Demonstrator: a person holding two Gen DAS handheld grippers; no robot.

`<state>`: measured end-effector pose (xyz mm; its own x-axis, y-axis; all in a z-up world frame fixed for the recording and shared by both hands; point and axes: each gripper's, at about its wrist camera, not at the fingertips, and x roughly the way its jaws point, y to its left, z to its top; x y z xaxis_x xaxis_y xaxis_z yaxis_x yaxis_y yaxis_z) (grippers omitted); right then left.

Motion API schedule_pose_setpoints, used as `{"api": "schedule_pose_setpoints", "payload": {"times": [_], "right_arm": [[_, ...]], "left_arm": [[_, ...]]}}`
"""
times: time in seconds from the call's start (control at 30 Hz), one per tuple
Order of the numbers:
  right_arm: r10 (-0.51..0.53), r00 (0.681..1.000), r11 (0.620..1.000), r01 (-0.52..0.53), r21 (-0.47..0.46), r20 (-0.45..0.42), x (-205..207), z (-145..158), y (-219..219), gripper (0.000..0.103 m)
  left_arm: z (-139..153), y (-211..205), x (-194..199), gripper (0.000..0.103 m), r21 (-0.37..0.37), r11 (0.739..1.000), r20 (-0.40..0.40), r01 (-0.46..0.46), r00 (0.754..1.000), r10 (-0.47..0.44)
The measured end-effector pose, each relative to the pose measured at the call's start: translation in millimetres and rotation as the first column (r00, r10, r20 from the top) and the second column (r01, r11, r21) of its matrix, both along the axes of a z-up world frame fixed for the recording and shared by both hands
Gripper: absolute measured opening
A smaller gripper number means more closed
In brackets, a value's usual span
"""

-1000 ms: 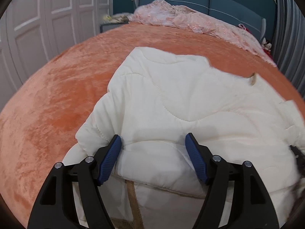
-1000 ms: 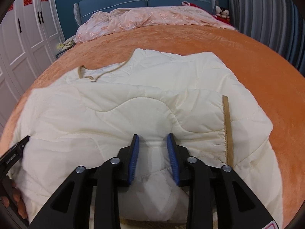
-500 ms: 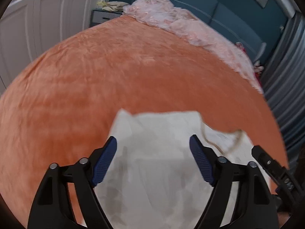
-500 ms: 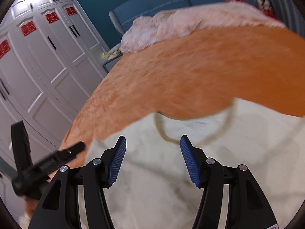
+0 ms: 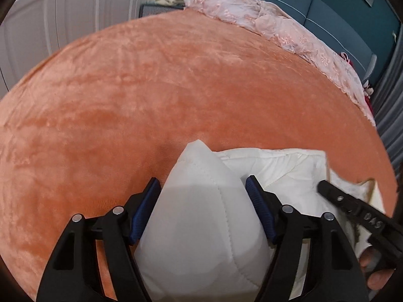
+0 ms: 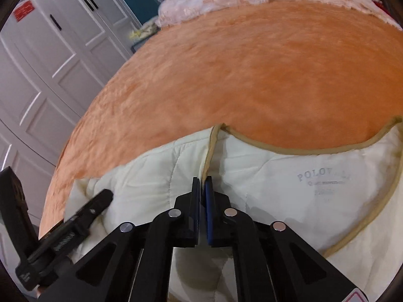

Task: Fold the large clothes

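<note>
A cream quilted jacket (image 6: 289, 173) with tan trim lies on the near part of an orange bedspread (image 6: 252, 70). My right gripper (image 6: 202, 183) is shut on the jacket's tan-trimmed edge near the collar. My left gripper (image 5: 202, 188) is closed on a thick bunched fold of the jacket (image 5: 201, 216), its blue pads (image 5: 259, 209) pressed into both sides of the fold. The right gripper's body (image 5: 357, 216) shows at the right of the left wrist view. The left gripper's body (image 6: 63, 234) shows at the lower left of the right wrist view.
The orange bedspread (image 5: 176, 88) stretches far ahead. A pink lace cover (image 5: 277, 25) lies bunched at the headboard end. White wardrobe doors (image 6: 50, 63) stand to the left. Grey curtains (image 5: 388, 100) hang at the right.
Both grippers were open over the jacket half a second ago. Now the right has shut on the trimmed edge and the left has closed on a bunched fold.
</note>
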<state>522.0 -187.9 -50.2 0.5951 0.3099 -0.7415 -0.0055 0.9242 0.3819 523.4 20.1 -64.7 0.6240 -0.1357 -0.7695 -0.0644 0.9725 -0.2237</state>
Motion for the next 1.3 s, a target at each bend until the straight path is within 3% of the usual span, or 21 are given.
{"api": "schedule_pose_setpoints", "payload": {"times": [0.13,0.3,0.43,0.57,0.67,0.73,0.8,0.87,0.93,1.0,1.1,1.23,1.3], "right_arm": [[-0.066,0.996,0.998,0.066,0.002,0.066,-14,4,-7,0.001],[-0.117,0.992,0.993,0.118,-0.023,0.043,-14,-6,-11,0.0],[-0.116,0.993,0.988,0.118,-0.098,0.024,-10,-11,-3,0.0],[-0.175,0.983,0.981,0.179,-0.076,0.063,-21,0,-15,0.002],[-0.321,0.938,0.946,0.325,-0.009,0.127,-52,29,-57,0.008],[-0.373,0.918,0.928,0.37,0.051,0.136,-76,45,-99,0.011],[-0.41,0.902,0.912,0.406,0.054,0.138,-97,55,-139,0.014],[-0.449,0.885,0.893,0.449,0.034,0.127,-117,59,-186,0.019],[-0.486,0.867,0.873,0.486,0.028,0.111,-132,56,-220,0.031],[-0.508,0.857,0.861,0.504,0.063,0.09,-143,52,-248,0.033],[-0.494,0.866,0.867,0.484,0.119,0.076,-148,45,-265,0.032],[-0.438,0.899,0.893,0.433,0.12,0.018,-135,30,-262,0.02],[-0.415,0.91,0.905,0.415,0.099,-0.014,-131,20,-260,0.019]], "left_arm": [[-1,-1,-2,0.069,0.014,1.0,0.015,-0.004,1.0,0.003],[-2,-9,-2,0.069,0.075,0.997,0.024,-0.003,1.0,0.002],[-3,-13,-1,0.07,0.113,0.994,0.024,-0.006,1.0,0.003],[-2,-17,0,0.074,0.154,0.988,0.008,-0.011,1.0,0.009],[10,-14,2,0.076,0.178,0.984,-0.028,-0.022,0.999,0.027],[24,-13,-6,0.073,0.198,0.98,-0.009,-0.027,1.0,0.03],[48,-21,-20,0.072,0.18,0.983,0.03,0.027,0.999,-0.033],[68,-38,-32,0.072,0.141,0.986,0.056,0.091,0.993,-0.099],[86,-64,-40,0.073,0.073,0.982,0.065,0.176,0.981,-0.181],[99,-106,-43,0.077,-0.02,0.959,0.046,0.284,0.958,-0.283],[100,-169,-44,0.077,-0.091,0.915,0.017,0.393,0.919,-0.393],[85,-233,-45,0.077,-0.059,0.892,-0.023,0.448,0.893,-0.449],[73,-263,-45,0.074,0.003,0.882,-0.05,0.471,0.881,-0.471]]}}
